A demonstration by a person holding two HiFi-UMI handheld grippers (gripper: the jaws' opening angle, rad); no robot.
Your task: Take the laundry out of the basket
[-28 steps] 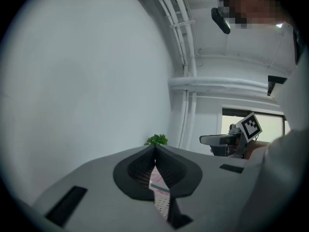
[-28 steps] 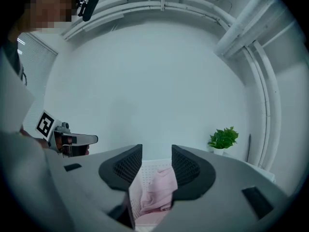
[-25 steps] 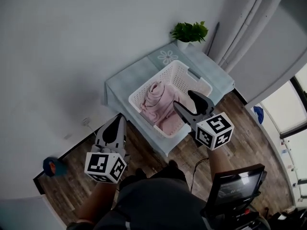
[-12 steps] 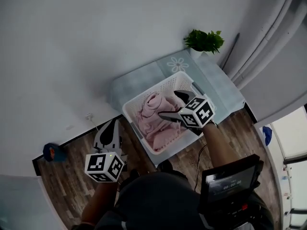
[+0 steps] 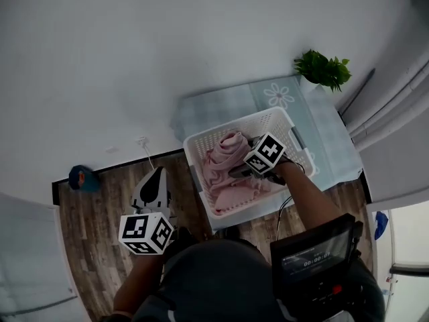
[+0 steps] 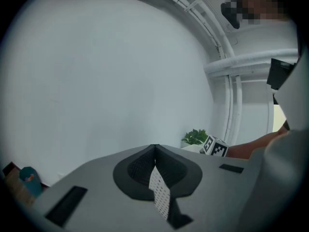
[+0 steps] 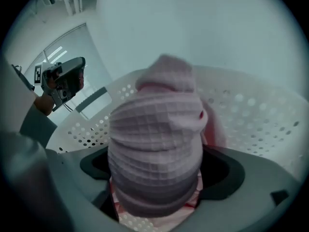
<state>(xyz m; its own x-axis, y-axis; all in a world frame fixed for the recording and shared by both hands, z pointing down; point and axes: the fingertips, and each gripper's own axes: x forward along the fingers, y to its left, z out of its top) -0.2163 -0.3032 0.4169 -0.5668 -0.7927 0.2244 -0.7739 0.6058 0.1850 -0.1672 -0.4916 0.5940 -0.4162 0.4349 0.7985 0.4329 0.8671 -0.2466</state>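
Pink laundry (image 5: 224,170) in basket (image 5: 275,121), right gripper (image 5: 244,157) jaws just opening — around it

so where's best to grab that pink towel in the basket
Pinch the raised, bunched hump of the pink waffle towel from above: it stands free inside the laundry basket. Jaws of the right gripper, just opened, straddle it without pressing.
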